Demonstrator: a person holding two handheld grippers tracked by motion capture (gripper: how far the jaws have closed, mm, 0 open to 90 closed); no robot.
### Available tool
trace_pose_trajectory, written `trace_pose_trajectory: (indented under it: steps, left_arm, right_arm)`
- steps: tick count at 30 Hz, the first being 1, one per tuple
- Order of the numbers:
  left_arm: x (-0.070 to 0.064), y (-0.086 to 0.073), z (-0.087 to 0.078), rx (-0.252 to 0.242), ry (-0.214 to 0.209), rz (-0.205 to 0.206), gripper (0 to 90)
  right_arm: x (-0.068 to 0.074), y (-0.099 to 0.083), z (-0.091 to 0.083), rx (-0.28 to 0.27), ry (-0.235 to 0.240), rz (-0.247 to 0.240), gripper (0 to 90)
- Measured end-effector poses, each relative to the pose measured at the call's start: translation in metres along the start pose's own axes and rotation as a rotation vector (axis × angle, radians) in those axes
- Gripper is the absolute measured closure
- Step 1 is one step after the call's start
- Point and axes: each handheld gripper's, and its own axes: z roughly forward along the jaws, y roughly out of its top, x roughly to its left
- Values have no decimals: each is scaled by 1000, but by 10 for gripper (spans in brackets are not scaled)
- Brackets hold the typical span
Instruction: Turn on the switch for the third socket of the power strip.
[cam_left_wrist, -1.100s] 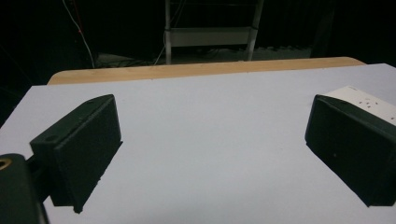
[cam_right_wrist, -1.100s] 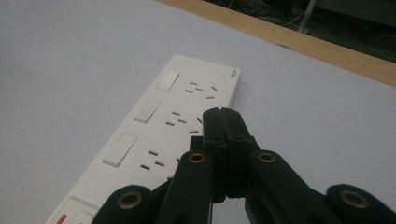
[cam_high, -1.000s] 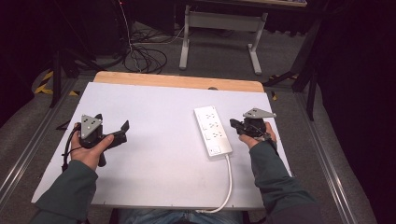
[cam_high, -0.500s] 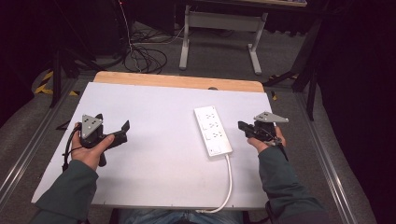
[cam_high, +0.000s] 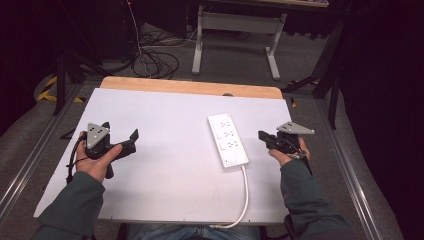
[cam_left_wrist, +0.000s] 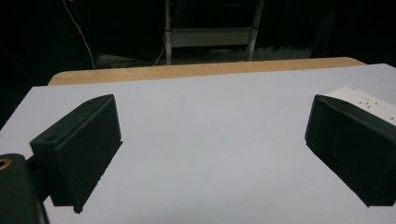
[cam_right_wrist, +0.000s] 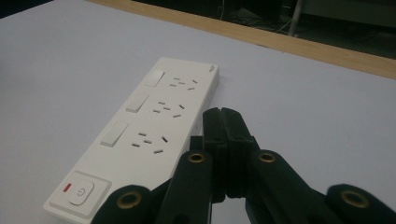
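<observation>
Since the earlier frames, the right gripper (cam_high: 264, 136) has drawn back from the flat white plastic three-socket power strip (cam_high: 228, 139) and now hovers just beside its right edge, apart from it, its fingers (cam_right_wrist: 223, 135) clenched together on nothing. Nearest the person, the strip's white cord (cam_high: 243, 200) runs off the front edge of the white worktop (cam_high: 170, 195). The strip itself lies flat, right of the worktop's centre, its power button (cam_right_wrist: 79, 192) at the near end. Well to the strip's left, the left gripper (cam_high: 131, 138) hangs with fingers (cam_left_wrist: 79, 149) released and spread wide, holding nothing. Beyond the strip runs the worktop's bare wooden edge (cam_high: 190, 87). Judging by this, nothing is plugged in or gripped; any handling of the strip seems yet to come.
</observation>
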Motion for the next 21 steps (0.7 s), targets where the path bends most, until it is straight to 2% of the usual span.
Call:
trace_pose_trajectory:
  steps: [5, 14, 16, 21]
  left_arm:
    - [0, 0, 0, 0, 1, 2, 41]
    - [0, 0, 0, 1, 3, 0, 42]
    - [0, 0, 0, 1, 2, 3, 42]
    - [0, 0, 0, 1, 4, 2, 42]
  right_arm:
    - [-1, 0, 0, -13, 2, 12, 870]
    - [-3, 0, -1, -51, 6, 33, 719]
    - [-3, 0, -2, -74, 8, 41, 688]
    - [0, 2, -3, -129, 19, 11, 662]
